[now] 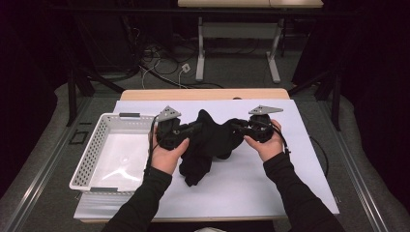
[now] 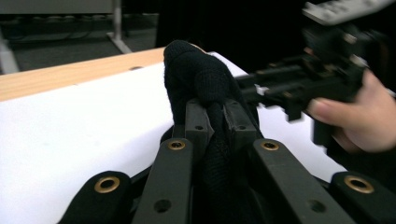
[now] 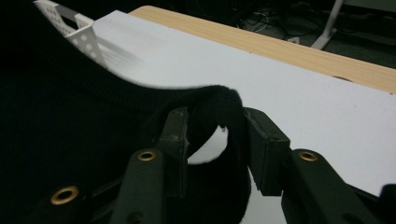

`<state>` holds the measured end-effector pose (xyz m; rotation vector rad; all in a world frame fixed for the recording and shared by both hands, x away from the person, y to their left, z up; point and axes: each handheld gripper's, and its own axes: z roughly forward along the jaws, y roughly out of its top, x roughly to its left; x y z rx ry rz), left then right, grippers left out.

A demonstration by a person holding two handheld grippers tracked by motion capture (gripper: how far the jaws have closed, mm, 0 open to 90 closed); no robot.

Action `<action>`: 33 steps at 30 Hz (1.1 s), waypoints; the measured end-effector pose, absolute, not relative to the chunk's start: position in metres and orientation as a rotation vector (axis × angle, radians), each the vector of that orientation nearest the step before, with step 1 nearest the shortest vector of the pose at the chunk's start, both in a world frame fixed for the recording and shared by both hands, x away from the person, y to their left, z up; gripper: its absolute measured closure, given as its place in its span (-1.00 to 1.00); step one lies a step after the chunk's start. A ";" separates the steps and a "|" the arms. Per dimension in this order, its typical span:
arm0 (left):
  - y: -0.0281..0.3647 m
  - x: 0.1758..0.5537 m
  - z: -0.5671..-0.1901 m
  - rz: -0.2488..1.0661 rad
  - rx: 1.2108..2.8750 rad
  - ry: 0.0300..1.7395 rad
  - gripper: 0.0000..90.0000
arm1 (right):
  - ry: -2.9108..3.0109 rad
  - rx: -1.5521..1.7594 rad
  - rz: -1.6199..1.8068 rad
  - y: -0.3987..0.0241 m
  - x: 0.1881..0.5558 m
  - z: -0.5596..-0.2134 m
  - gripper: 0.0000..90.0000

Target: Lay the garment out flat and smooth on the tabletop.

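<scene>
On the wooden table lies a white sheet that covers most of the top, and at about nine o'clock on it sits a white perforated basket, with nothing in it as far as the high view shows.

Next in size comes the black knitted garment, which hangs at the middle of the sheet, just to the three o'clock side of the basket. Its upper part is lifted between the two grippers, while a lower fold droops toward six o'clock and seems to touch the sheet.

At the garment's nine o'clock edge the left gripper is clamped on a bunched fold; the left gripper view shows the cloth squeezed tight between the pads. At the three o'clock edge the right gripper has its jaws partly apart, with a rolled edge of the cloth looped between them. In the right gripper view the pads stand beside the cloth rather than pressing it flat, so that hold looks loose.

Judging by this, the lift is done and the garment is off the sheet for the most part. What looks left is to firm up or reset the right-hand hold, then carry the garment toward nine o'clock and lower it into the basket, or fold it first.
</scene>
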<state>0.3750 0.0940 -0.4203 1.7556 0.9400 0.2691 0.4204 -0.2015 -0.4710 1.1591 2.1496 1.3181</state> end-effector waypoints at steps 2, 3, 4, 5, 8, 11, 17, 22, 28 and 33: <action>0.096 0.385 -0.421 0.274 1.744 0.977 0.85 | 2.145 1.170 1.327 -0.204 0.421 -0.472 0.31; 0.097 0.389 -0.422 0.272 1.740 0.992 0.85 | 2.147 1.174 1.316 -0.205 0.422 -0.472 0.28; 0.097 0.392 -0.422 0.272 1.736 1.003 0.85 | 2.150 1.176 1.303 -0.207 0.422 -0.473 0.24; 0.097 0.395 -0.422 0.277 1.737 1.014 0.85 | 2.147 1.182 1.295 -0.208 0.421 -0.474 0.21; 0.098 0.405 -0.423 0.293 1.737 1.047 0.85 | 2.122 1.201 1.300 -0.216 0.420 -0.476 0.12; 0.101 0.414 -0.423 0.314 1.730 1.091 0.85 | 2.119 1.222 1.311 -0.221 0.417 -0.479 0.12; 0.106 0.423 -0.420 0.360 1.711 1.138 0.85 | 2.136 1.192 1.318 -0.227 0.400 -0.486 0.12; 0.091 0.428 -0.431 0.350 1.770 1.129 0.84 | 2.136 1.180 1.343 -0.231 0.382 -0.491 0.14; 0.061 0.437 -0.454 0.293 1.821 1.122 0.84 | 2.124 1.156 1.342 -0.234 0.363 -0.502 0.17; 0.045 0.440 -0.465 0.265 1.853 1.103 0.82 | 2.136 1.186 1.345 -0.237 0.364 -0.509 0.17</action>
